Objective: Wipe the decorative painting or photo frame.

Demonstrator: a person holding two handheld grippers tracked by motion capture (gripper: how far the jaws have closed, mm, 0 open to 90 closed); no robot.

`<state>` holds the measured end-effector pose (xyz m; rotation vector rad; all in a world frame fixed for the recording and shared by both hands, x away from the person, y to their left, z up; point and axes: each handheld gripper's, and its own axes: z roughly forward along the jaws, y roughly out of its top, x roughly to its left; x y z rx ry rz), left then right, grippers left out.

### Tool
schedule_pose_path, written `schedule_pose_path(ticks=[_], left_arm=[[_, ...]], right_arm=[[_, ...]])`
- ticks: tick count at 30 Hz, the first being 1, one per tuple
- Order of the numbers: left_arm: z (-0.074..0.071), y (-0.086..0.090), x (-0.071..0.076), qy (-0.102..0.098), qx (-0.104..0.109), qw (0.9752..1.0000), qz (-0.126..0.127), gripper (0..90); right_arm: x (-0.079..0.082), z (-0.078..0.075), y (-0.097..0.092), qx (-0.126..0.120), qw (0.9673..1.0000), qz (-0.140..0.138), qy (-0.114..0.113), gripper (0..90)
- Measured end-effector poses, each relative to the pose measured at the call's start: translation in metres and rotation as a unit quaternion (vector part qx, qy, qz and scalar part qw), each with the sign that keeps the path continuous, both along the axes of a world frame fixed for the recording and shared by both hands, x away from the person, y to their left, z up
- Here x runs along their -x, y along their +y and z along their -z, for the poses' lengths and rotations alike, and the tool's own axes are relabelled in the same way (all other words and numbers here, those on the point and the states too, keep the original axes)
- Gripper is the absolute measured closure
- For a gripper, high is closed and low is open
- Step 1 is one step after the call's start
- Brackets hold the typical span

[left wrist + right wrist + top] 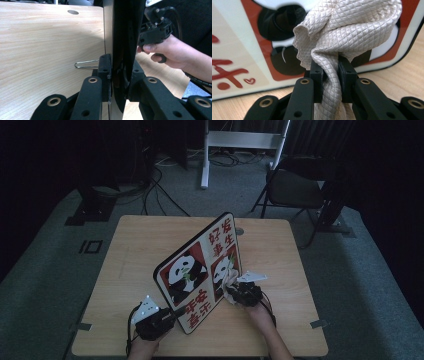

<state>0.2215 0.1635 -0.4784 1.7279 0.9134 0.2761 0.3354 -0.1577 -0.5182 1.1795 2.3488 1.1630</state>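
A panda picture board (200, 270) with red characters stands tilted on edge on the wooden table (140, 245). My left gripper (172, 314) is shut on the board's near lower edge (119, 75), which I see edge-on between the jaws. My right gripper (234, 292) is shut on a bunched beige quilted cloth (342, 32) and presses it against the board's face (242, 50) near the lower right panda. In the left gripper view the person's other hand (170, 51) holds the right gripper beyond the board.
A wire stand (86, 64) sticks out from the board's back onto the table. A round hole (73, 12) lies in the far tabletop. A black folding chair (295, 185) and a white frame (240, 142) stand on the carpet beyond the table.
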Motion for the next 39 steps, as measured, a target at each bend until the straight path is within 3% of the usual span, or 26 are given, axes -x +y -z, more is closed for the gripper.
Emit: schedule_pose_path(ticks=[10,14,16,21,26,39], left_arm=[[0.0,0.0,0.0,0.0,-0.001,1.0,0.0,78.6],[0.0,0.0,0.0,0.001,0.0,1.0,0.0,78.7],[0.0,0.0,0.0,0.0,0.0,1.0,-0.001,78.7],[0.0,0.0,0.0,0.0,0.0,1.0,-0.001,78.7],[0.0,0.0,0.0,-0.001,0.0,1.0,0.0,78.7],[0.0,0.0,0.0,-0.001,-0.001,1.0,0.001,78.7]], right_arm=[[0.0,0.017,-0.004,0.015,0.9997,-0.002,0.017,76.9],[0.0,0.014,-0.005,0.013,0.9997,-0.002,0.022,77.0],[0.001,0.008,-0.006,-0.003,0.9998,-0.001,0.019,77.0],[0.003,-0.022,-0.008,-0.033,0.9994,-0.001,-0.013,77.0],[0.006,-0.057,-0.006,-0.066,0.9963,-0.01,-0.053,77.0],[0.007,-0.137,0.01,-0.101,0.9845,-0.034,-0.14,77.0]])
